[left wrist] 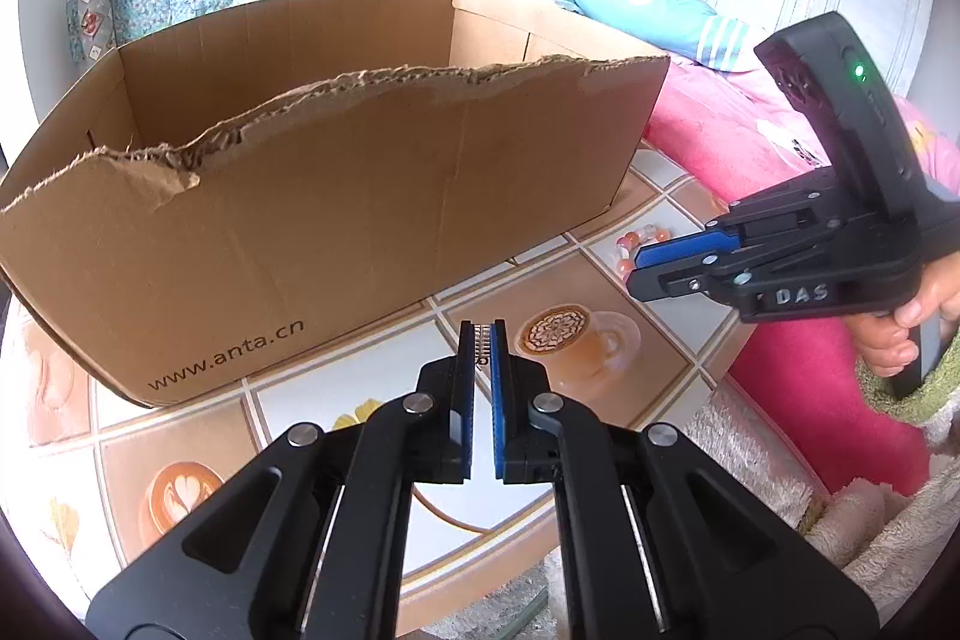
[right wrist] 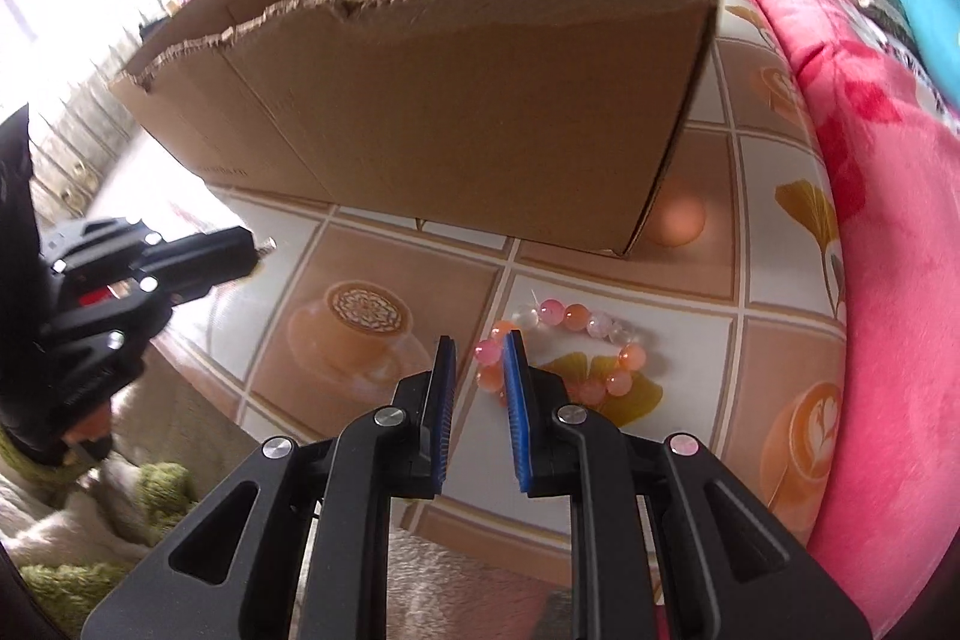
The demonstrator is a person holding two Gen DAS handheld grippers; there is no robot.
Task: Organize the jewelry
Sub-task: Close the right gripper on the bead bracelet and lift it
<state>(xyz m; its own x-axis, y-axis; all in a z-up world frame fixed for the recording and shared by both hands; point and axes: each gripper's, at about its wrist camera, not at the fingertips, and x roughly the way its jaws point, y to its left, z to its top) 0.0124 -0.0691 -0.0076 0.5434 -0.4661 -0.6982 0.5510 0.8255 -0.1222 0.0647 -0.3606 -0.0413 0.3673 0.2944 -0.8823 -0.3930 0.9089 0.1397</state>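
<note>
A torn brown cardboard box (left wrist: 336, 196) stands on the patterned table; it also shows in the right wrist view (right wrist: 456, 100). My left gripper (left wrist: 482, 340) is shut on a small silver piece of jewelry (left wrist: 482, 347), held just above the table in front of the box; the piece sticks out of its tip in the right wrist view (right wrist: 264, 244). A bead bracelet of pink, orange and clear beads (right wrist: 576, 334) lies on the table right of the box, also seen in the left wrist view (left wrist: 642, 241). My right gripper (right wrist: 480, 349) is open and empty, hovering at the bracelet's left edge.
A pink blanket (right wrist: 888, 232) borders the table on the right. An orange ball-like object (right wrist: 675, 220) sits at the box's right corner. Fluffy towels (left wrist: 888, 520) lie by the table's near edge. The tablecloth (right wrist: 360, 322) has coffee-cup prints.
</note>
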